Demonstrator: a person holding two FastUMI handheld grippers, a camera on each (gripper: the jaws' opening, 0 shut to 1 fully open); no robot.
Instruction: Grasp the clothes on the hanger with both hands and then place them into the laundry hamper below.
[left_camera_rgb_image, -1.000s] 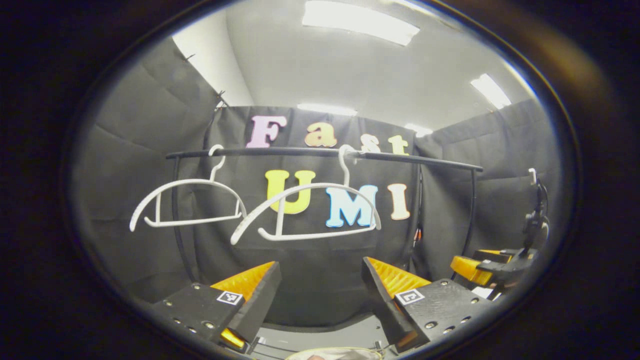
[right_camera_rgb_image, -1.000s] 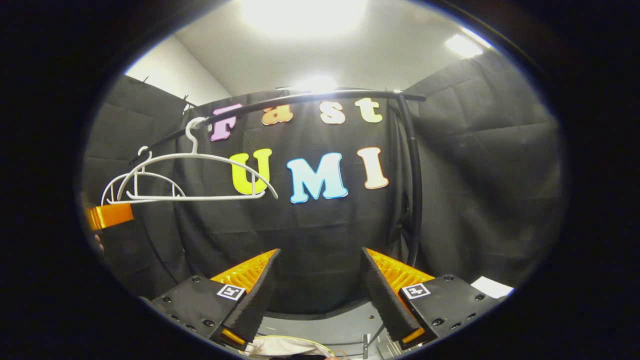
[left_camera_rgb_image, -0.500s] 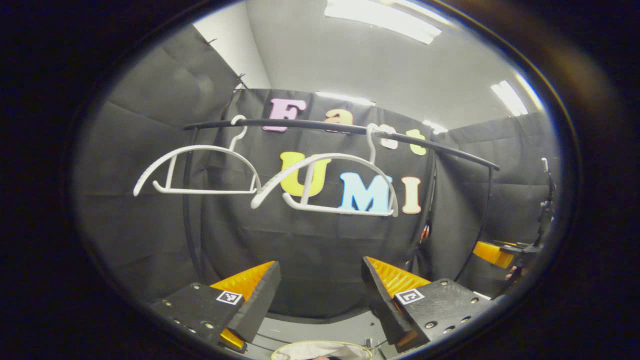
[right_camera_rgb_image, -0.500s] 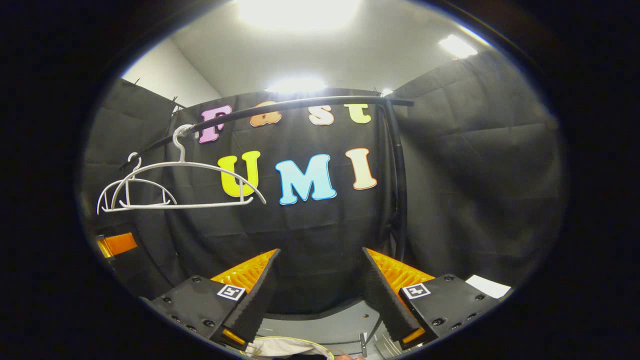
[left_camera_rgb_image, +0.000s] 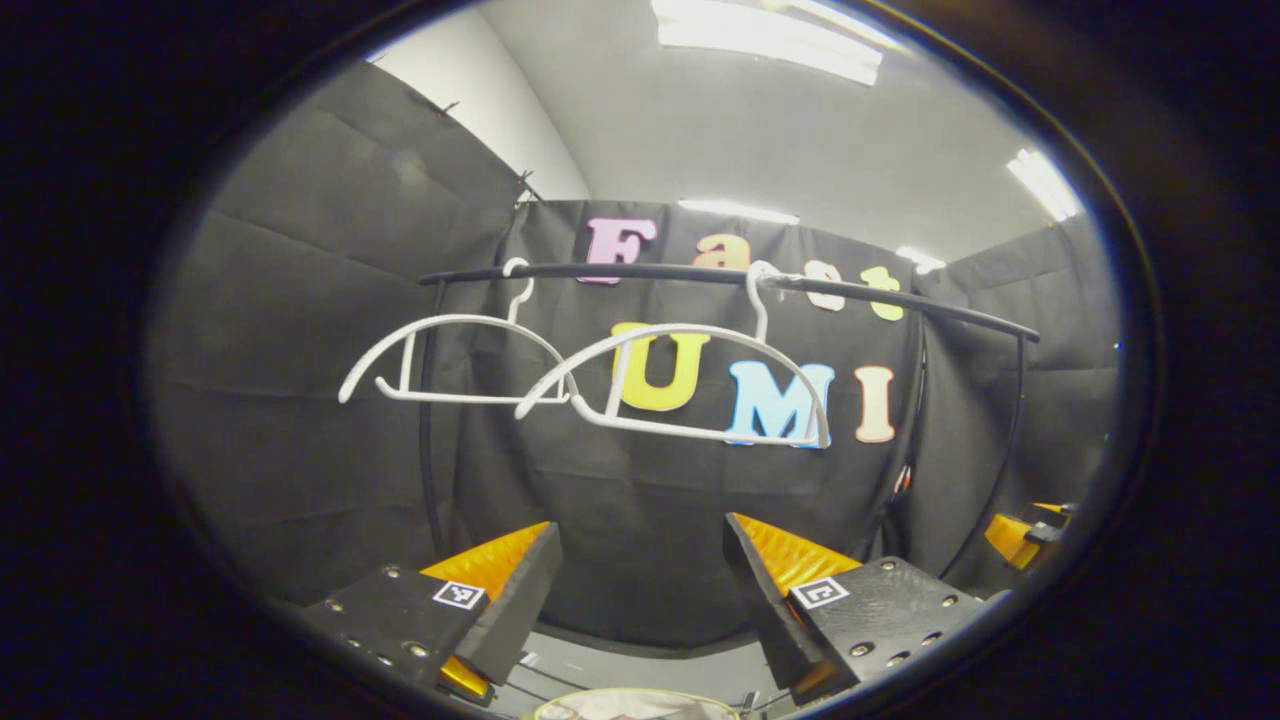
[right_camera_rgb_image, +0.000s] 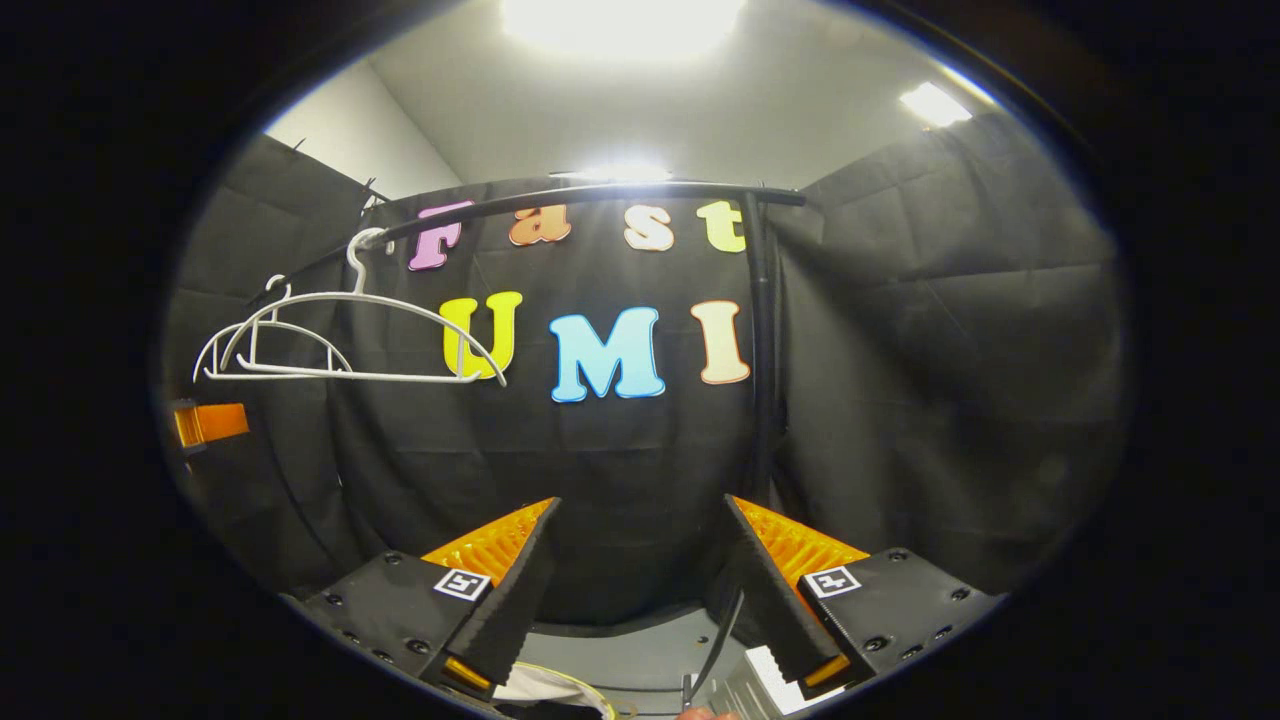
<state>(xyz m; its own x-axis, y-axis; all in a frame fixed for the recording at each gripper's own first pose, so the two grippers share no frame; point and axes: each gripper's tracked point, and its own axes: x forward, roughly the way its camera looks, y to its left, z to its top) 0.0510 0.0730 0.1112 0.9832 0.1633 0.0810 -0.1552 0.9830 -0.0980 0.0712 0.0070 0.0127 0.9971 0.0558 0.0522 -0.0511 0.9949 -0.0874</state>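
Hangers (left_camera_rgb_image: 690, 385) hang bare on black rail (left_camera_rgb_image: 700, 274). Left gripper (left_camera_rgb_image: 640, 590) and right gripper (right_camera_rgb_image: 640, 590): jaws spread wide, nothing held. Hamper rim (left_camera_rgb_image: 630, 700) below.

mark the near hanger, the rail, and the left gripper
near hanger (left_camera_rgb_image: 690, 335): left gripper view, top of its arch.
rail (left_camera_rgb_image: 650, 271): left gripper view, bar between the hooks.
left gripper (left_camera_rgb_image: 640, 585): left gripper view, midway between its open fingertips.

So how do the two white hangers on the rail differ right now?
In the left gripper view, the left hanger hangs near the rail's upright end post, while the right hanger hangs nearer mid-rail. The right hanger looks larger and closer, and its left tip overlaps the left hanger's right end. Both are white, bare of clothes and hooked over the same black rail.
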